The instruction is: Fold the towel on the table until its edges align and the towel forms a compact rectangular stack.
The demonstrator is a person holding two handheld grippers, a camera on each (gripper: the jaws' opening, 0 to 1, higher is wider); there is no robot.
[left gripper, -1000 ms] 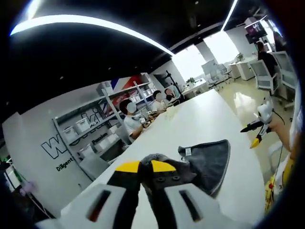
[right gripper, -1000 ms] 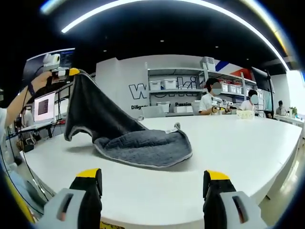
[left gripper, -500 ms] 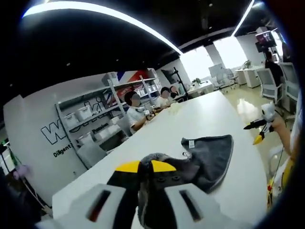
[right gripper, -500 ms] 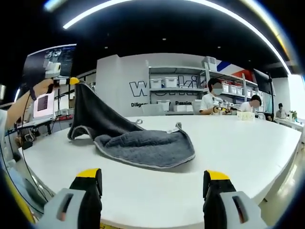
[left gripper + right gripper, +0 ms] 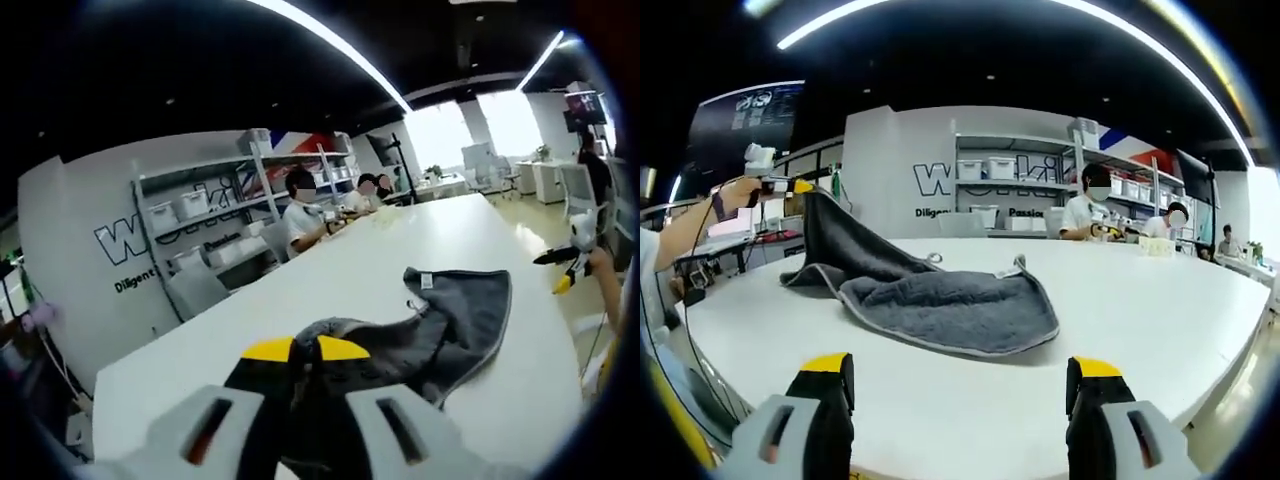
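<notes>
A dark grey towel (image 5: 940, 300) with a light stitched edge lies rumpled on the white table (image 5: 1160, 310). Its left corner is lifted off the table, pinched in my left gripper (image 5: 790, 186), which comes in from the left in the right gripper view. In the left gripper view my left gripper (image 5: 305, 349) is shut on a bunched towel corner, and the towel (image 5: 455, 320) spreads beyond it to the right with a small white label. My right gripper (image 5: 958, 368) stands open in front of the towel, nothing between its yellow-tipped fingers. It appears small at the right of the left gripper view (image 5: 562, 272).
Several people sit at the table's far end (image 5: 1090, 215). Shelving with white bins (image 5: 990, 185) lines the back wall. The table's near edge runs just ahead of my right gripper. A monitor (image 5: 735, 115) hangs at the left.
My left gripper has lowered the held towel corner toward the table, so the raised fold is flatter. The right gripper has stayed open in place.
</notes>
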